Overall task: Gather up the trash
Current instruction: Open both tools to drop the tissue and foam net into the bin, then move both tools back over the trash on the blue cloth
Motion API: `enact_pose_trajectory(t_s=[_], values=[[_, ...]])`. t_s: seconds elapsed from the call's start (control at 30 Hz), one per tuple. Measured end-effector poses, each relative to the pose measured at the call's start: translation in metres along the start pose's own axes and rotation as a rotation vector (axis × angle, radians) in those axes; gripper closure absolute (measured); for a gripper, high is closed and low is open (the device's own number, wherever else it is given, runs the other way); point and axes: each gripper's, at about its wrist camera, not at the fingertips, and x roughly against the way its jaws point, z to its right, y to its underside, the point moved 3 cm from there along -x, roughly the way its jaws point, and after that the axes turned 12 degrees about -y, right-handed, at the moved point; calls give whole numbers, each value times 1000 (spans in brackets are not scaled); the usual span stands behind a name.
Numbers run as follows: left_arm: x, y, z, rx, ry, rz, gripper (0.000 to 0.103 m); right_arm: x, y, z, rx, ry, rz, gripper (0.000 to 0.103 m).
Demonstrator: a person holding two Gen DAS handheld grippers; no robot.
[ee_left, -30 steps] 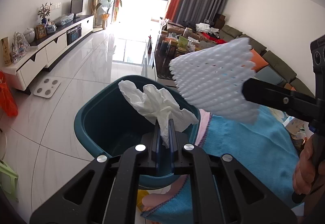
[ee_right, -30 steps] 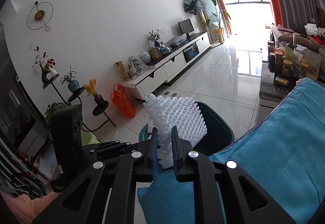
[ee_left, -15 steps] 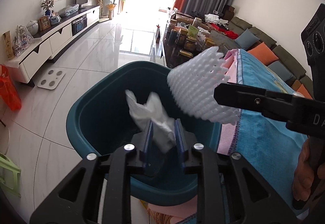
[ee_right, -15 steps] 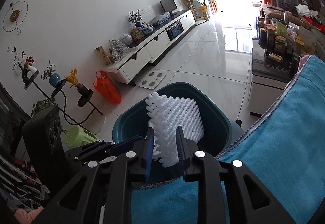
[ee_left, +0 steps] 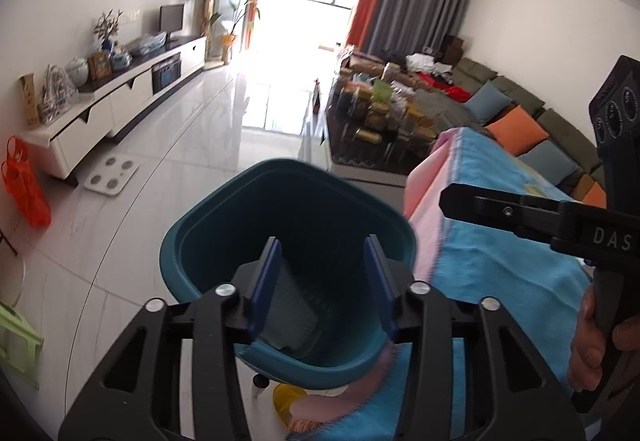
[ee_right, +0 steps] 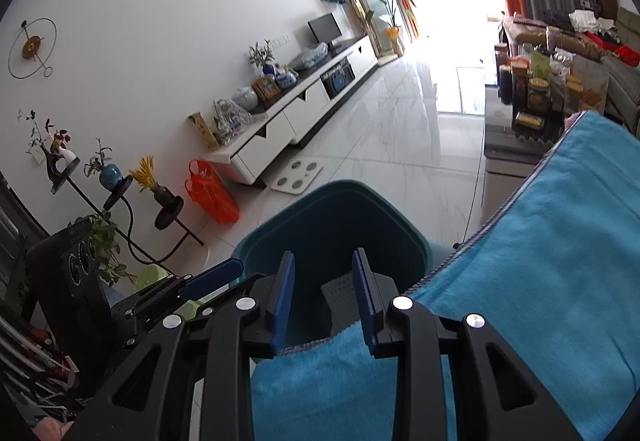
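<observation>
Left gripper (ee_left: 322, 265): jaws opening, nothing between the pads. A second ago it pinched a crumpled white tissue over the bin; that tissue is no longer in the grip and cannot be made out in either view. Judged to have dropped into the bin (ee_left: 248, 193), possibly hidden behind the gripper body.

Right gripper (ee_right: 322, 281): jaws opening, nothing between the pads. It held a white foam net a second ago. A pale meshed piece, taken to be that net (ee_right: 340, 291), now lies on the bin floor, directly below and just ahead of the right fingertips. The left view shows the same pale piece (ee_left: 290, 305) low in the bin, beneath the left jaws.

Both tools hang over the bin mouth, pointing down into it. The bin stands on the tiled floor, tight against the edge of the blue cloth (ee_right: 560, 261) covering the table. The person's hand (ee_left: 596, 341) shows at the right gripper's handle.

Finding: both items released; this deposit appears complete. No further trash shows on the visible part of the cloth.
</observation>
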Motion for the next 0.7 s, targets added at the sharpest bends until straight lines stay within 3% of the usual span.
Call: enact_pose_trajectory(t_s=[0.17,0.37,0.7], values=[[37,0,27,-47,77,75,50,48,3,-11,50,19,71,67],[73,11,85,-161,233,113,46,118,17,-13,76,64,159,64],[98,60,186,-315,473,30,45,228,64,13,41,206,271,62]])
